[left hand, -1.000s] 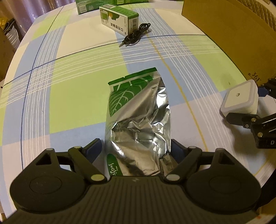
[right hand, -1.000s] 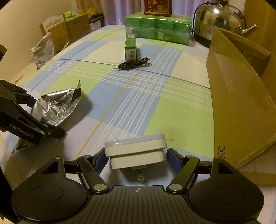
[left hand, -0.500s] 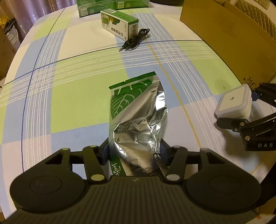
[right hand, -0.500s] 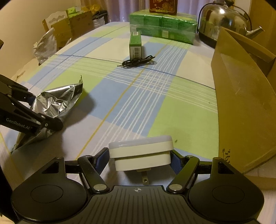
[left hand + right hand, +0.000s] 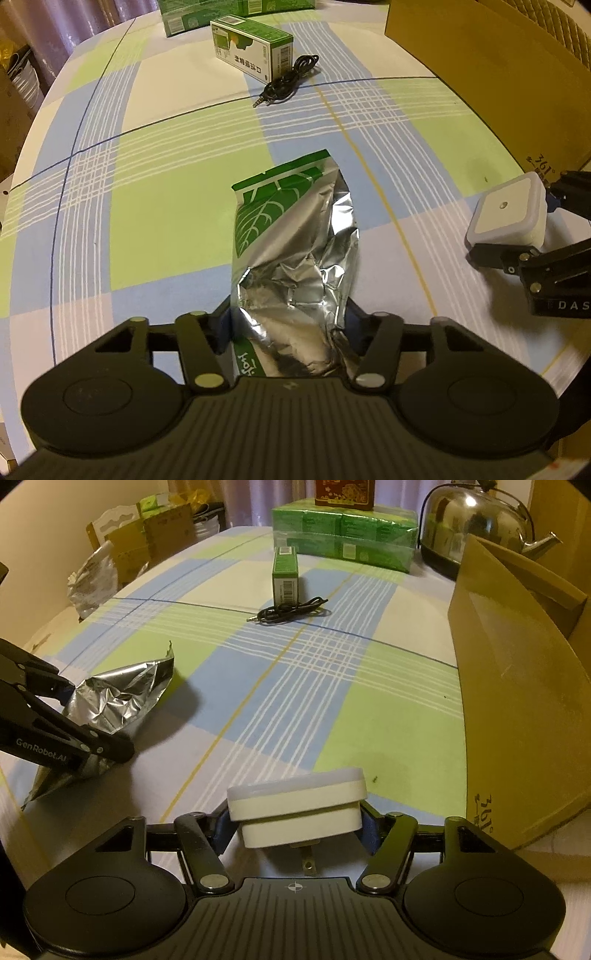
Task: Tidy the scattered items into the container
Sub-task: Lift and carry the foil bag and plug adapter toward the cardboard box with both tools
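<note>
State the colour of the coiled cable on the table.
Black cable, clearest in the right wrist view.

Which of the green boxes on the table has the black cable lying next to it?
The single small green box lying alone mid-table, black cable at its near end; the wrapped green packs sit stacked behind it.

Left wrist view: you look from close above the checked tablecloth point(image 5: 177, 206), facing along the table, with the cardboard box point(image 5: 491, 77) at right. Right wrist view: low, near, facing the kettle point(image 5: 476, 520). Shared by both: green carton point(image 5: 251, 48) point(image 5: 285, 576), black cable point(image 5: 290, 79) point(image 5: 286, 611), each other's gripper.
</note>
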Demonstrator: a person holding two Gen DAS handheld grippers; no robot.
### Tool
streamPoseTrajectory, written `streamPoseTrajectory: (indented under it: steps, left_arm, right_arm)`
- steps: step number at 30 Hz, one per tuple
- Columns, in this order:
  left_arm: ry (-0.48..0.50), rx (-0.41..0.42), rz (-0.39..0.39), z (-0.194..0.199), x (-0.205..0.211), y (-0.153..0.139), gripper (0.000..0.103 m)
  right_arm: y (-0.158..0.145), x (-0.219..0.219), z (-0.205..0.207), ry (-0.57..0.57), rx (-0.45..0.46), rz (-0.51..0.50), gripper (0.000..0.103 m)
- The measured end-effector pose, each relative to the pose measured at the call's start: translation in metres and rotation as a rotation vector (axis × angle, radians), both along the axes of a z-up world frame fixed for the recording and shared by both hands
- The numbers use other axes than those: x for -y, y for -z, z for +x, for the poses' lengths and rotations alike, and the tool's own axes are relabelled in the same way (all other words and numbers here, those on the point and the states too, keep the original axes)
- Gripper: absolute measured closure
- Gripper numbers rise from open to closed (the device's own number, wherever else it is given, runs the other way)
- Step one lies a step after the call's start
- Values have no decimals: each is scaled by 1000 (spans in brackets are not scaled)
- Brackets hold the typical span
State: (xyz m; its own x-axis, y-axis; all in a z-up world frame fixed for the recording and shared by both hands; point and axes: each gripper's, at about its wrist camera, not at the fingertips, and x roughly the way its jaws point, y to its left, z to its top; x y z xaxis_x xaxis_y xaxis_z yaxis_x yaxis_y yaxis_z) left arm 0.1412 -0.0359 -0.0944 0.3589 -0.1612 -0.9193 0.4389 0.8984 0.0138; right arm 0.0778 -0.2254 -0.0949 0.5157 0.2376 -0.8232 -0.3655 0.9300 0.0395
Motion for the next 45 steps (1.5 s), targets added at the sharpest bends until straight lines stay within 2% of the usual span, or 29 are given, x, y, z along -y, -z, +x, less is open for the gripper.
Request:
streamPoseTrajectory:
  steps: [6,14,26,35,45]
  left_arm:
    - [-5,2,-17,-2,-2,-4,57]
    - [-14,-6,-91,-15,-6,-17,58]
    - [46,37,-105,-31,2,-53,58]
    - [133,87,-138,-35,35,-80,58]
    - [265,134,-195,-28,103,-115,58]
  right_arm:
    - [-6,1,-5,24,14,-2,43]
    - [-26,3,-13,44,52,18,43]
    - [-52,13,-38,68,99,27,43]
    - [-89,37,-53,110,168,27,43]
    - [-137,90,-51,201,269,8,43]
